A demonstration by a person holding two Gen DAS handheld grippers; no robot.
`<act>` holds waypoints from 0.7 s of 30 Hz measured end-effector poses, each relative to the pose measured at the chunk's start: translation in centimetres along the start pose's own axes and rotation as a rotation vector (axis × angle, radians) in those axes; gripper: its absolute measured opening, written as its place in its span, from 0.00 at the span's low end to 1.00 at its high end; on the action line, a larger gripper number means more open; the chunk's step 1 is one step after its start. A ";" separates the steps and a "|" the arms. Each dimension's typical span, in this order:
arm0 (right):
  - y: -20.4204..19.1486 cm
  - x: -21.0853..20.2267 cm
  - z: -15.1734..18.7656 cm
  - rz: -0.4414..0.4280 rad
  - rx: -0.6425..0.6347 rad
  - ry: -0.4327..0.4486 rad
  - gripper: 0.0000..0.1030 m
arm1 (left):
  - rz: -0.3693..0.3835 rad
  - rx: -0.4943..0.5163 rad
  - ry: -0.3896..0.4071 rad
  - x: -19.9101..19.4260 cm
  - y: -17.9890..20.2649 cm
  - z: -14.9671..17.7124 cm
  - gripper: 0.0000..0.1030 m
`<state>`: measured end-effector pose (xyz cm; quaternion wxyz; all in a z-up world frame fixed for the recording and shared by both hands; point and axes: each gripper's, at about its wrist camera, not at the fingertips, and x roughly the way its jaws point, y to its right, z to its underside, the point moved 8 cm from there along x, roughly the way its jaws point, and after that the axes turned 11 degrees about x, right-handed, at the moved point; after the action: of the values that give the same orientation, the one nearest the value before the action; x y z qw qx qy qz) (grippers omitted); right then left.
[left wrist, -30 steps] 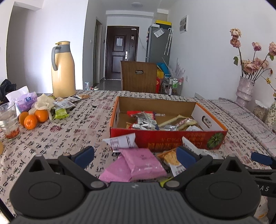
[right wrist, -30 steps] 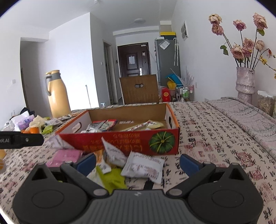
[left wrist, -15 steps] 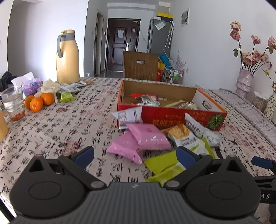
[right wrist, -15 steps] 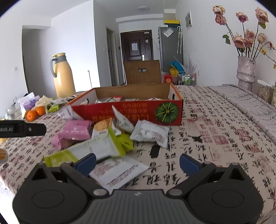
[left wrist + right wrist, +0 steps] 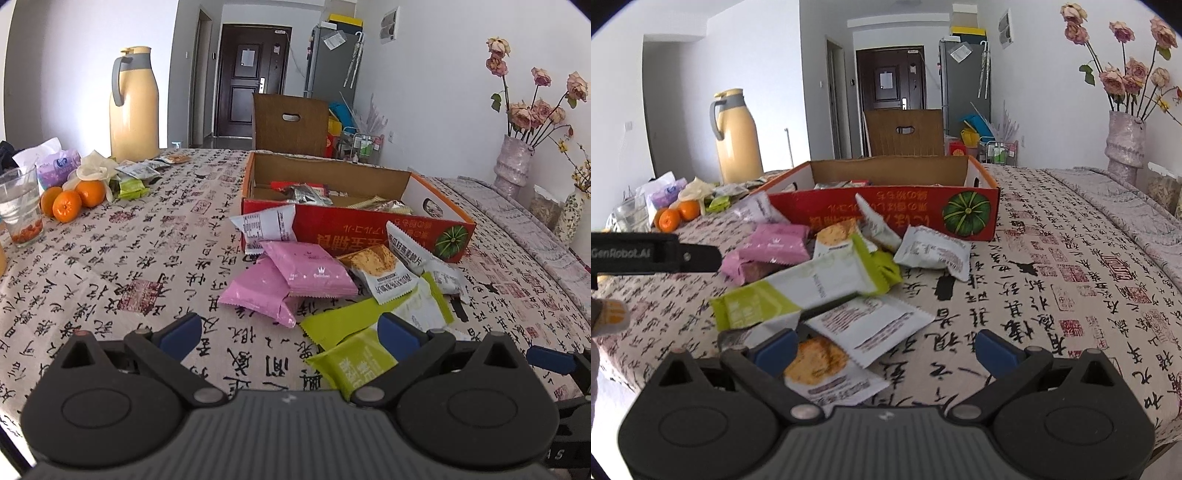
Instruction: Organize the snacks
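two grippers wait low over the near edge of the table, both spread wide with nothing between the fingers. the left gripper [image 5: 290, 328] looks over the patterned cloth toward the snack pile, which sits ahead and a little to its right, just before the red box [image 5: 373, 236]. the long green packet [image 5: 805, 290] lies flat on the pile, its long axis running from near-left to far-right in the right wrist view. the right gripper [image 5: 884, 347] is likely the nearer one: a cracker packet [image 5: 827, 369] lies just by its left finger and a white wrapper [image 5: 871, 325] right ahead. the pink packets [image 5: 288, 280] sit closer to the left gripper. several snacks already lie inside the box, so most of the sorting seems left.
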<state>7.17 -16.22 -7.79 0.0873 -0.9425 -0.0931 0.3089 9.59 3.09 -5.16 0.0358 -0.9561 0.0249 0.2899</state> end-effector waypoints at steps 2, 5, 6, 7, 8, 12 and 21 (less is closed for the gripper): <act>-0.4 -0.1 0.4 0.006 -0.004 -0.008 0.98 | 0.010 -0.006 -0.006 0.1 -0.2 0.4 1.00; -1.1 -0.2 1.1 0.012 -0.010 -0.022 0.96 | 0.022 -0.016 -0.011 0.0 -0.6 0.9 1.00; -1.3 -0.3 1.2 0.013 -0.012 -0.026 0.95 | 0.029 -0.019 -0.012 0.0 -0.8 1.1 1.00; -1.4 -0.3 1.3 0.016 -0.015 -0.030 0.94 | 0.034 -0.022 -0.011 0.0 -0.9 1.3 1.00; -1.6 -0.2 1.4 0.021 -0.019 -0.036 0.93 | 0.041 -0.027 -0.010 0.0 -1.1 1.4 1.00; -2.4 0.3 1.7 0.042 -0.036 -0.057 0.89 | 0.061 -0.040 -0.011 0.2 -1.8 1.6 1.00; -3.1 1.9 2.5 0.068 -0.033 -0.111 0.75 | 0.114 -0.036 -0.003 1.1 -2.1 1.3 1.00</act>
<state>6.86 -12.53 -10.17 0.0560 -0.9278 -0.0709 0.3621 9.93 5.27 -6.74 0.0021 -0.9531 0.0742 0.2934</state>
